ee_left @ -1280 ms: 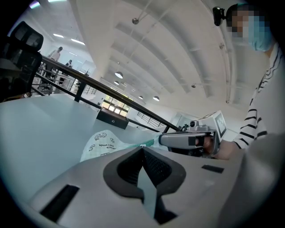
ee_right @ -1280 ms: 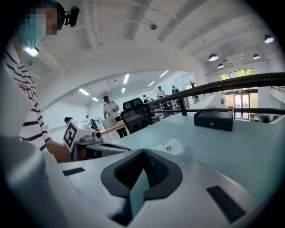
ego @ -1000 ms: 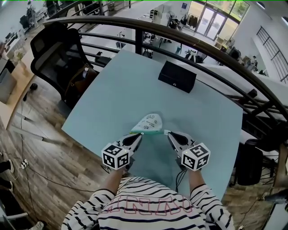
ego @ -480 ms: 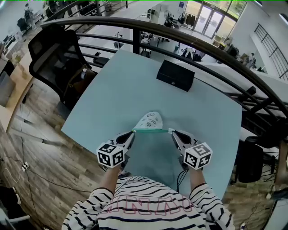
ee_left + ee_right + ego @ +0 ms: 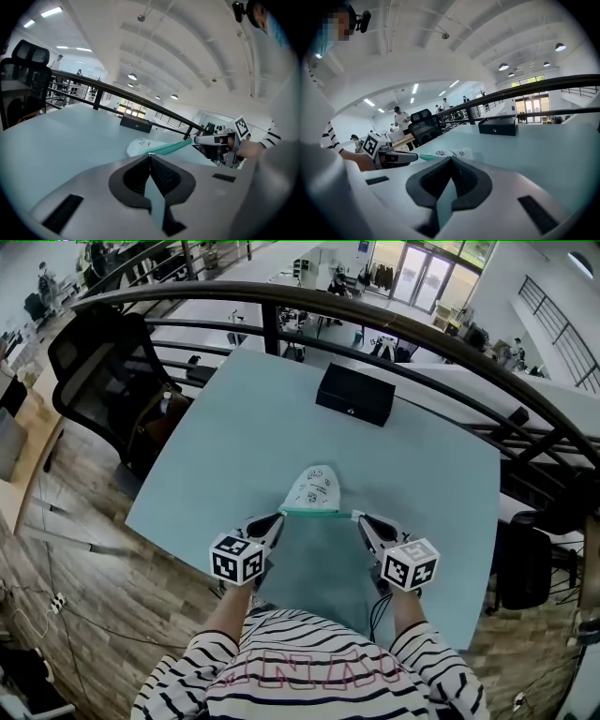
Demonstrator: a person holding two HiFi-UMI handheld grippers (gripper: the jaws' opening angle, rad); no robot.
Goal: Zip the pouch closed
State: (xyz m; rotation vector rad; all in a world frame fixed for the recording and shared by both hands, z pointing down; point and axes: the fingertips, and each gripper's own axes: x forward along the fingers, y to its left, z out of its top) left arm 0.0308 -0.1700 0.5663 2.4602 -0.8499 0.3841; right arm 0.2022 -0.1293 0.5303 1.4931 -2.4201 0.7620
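A white printed pouch [image 5: 312,490] with a green zipper edge [image 5: 317,513] lies on the pale blue table [image 5: 244,427], close in front of the person. The zipper edge is stretched straight between the two gripper tips. My left gripper [image 5: 278,519] is shut on its left end, and in the left gripper view the green zipper [image 5: 169,148] runs right up to the closed jaws [image 5: 149,155]. My right gripper [image 5: 357,518] is shut on the right end. In the right gripper view the pouch [image 5: 454,153] sits just past the closed jaws [image 5: 451,160], with the left gripper [image 5: 399,158] opposite.
A black box [image 5: 354,396] stands at the table's far side. A black office chair [image 5: 103,371] is off the table's left corner. A dark railing [image 5: 394,324] curves behind the table, and wood floor lies to the left. The person's striped sleeves [image 5: 309,671] are at the near edge.
The tilted zipper edge is now level and taut between the grippers. Both hands have sunk a little, the right one shifting sideways. Both grips are unchanged.
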